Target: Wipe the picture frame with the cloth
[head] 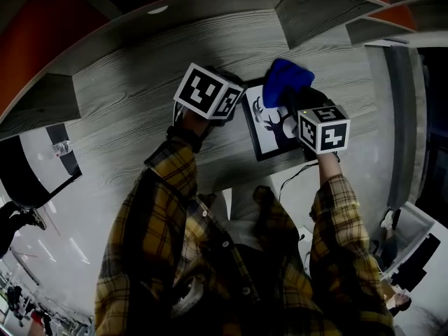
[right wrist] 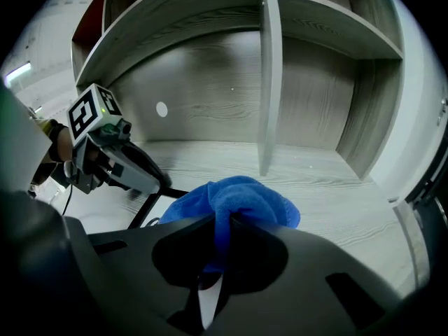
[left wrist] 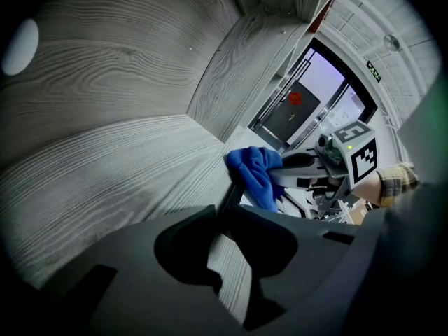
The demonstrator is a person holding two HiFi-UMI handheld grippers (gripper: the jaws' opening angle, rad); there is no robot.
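Note:
The picture frame (head: 269, 128) lies flat on the grey wood desk, a black border round a white print with a dark figure. My left gripper (head: 234, 105) is shut on the frame's left edge; in the left gripper view the black frame edge (left wrist: 231, 196) runs in between the jaws. My right gripper (head: 290, 102) is shut on a bunched blue cloth (head: 285, 81), over the frame's upper right part. The cloth (right wrist: 238, 196) bulges out ahead of the right jaws and hides what it touches. Beyond the frame edge the cloth (left wrist: 255, 173) shows again, with the right gripper (left wrist: 274, 175) behind it.
The desk sits inside a grey wood shelf unit with an upright divider (right wrist: 269, 75) and side walls (head: 318, 9). A white round sticker (right wrist: 162, 108) is on the back panel. A thin cable (head: 294, 177) hangs at the desk's front edge.

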